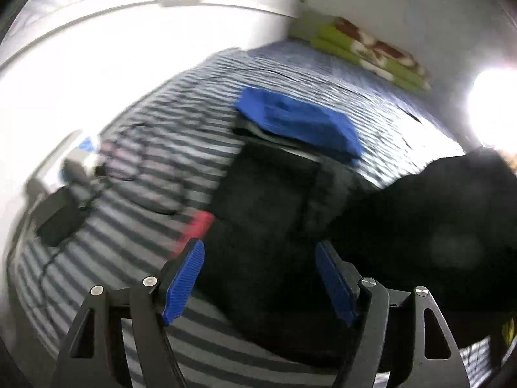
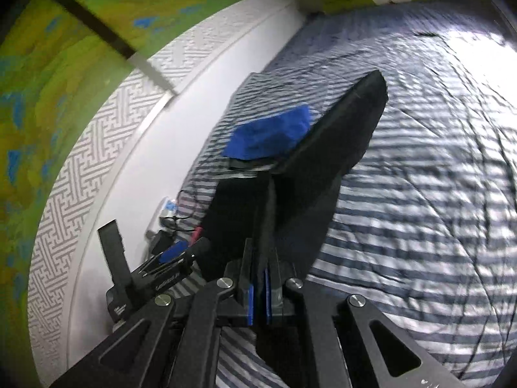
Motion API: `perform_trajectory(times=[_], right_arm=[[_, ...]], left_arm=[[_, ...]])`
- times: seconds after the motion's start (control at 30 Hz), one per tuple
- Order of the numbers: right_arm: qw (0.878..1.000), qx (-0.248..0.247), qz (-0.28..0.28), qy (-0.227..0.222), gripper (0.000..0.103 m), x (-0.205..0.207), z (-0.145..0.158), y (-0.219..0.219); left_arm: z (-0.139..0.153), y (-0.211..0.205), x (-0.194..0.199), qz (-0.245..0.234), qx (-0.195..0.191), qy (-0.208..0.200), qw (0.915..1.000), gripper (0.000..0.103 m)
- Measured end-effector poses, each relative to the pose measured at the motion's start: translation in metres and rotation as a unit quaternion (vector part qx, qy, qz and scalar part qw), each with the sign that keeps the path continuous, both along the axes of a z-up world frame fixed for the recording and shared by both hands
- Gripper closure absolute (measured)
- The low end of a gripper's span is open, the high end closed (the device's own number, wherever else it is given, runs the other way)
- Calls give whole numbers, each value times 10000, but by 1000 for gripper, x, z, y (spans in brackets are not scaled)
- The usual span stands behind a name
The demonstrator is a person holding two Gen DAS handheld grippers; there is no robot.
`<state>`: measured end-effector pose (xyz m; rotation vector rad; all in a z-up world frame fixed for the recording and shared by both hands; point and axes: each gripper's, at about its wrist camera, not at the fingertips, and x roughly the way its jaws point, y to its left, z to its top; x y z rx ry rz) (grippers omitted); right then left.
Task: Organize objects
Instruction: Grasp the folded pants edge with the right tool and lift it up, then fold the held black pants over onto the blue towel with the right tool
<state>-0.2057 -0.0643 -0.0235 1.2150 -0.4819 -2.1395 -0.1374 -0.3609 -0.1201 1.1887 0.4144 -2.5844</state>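
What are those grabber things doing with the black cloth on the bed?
A person is tidying clothes on a striped bed with two hand-held grippers. The right gripper is clamped shut on a black cloth and holds one end lifted off the bed. The left gripper is open over the black cloth with nothing pinched in it. A folded blue cloth sits on a pile just beyond.

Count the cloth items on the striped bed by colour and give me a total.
Black garment, pinched by the right hand-held gripper: 1
Blue folded cloth: 1
Green patterned folded blanket at the far edge: 1
Red item, mostly hidden, kind unclear: 1
Total: 4
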Motion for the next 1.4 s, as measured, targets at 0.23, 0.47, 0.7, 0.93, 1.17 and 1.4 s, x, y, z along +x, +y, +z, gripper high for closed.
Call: perform_trajectory(times=[0.23,0.47,0.7,0.93,1.17,1.4], right_arm=[[9984,342,421,181,99,-15,16,-83],[9923,839,912,33,99,-18,-17,-177],[9854,1180,1147,-428,92,-35,-78,-231],[9857,167,1665,-179,50,-22,-50,-225],[9944,-243,1006,226,50,-19,-11,-124],[9965,159,792,-218,58,6,-65,-79]], left_arm=[[-4,-55,25,582,167,82,9981,29],[-9,-102,42,1279,375,189,9909,29],[-11,-138,54,1734,579,278,9828,30],[-9,-130,51,1605,464,290,9855,30],[21,-108,62,1338,457,717,9873,30],[28,-61,37,593,272,616,9960,30]])
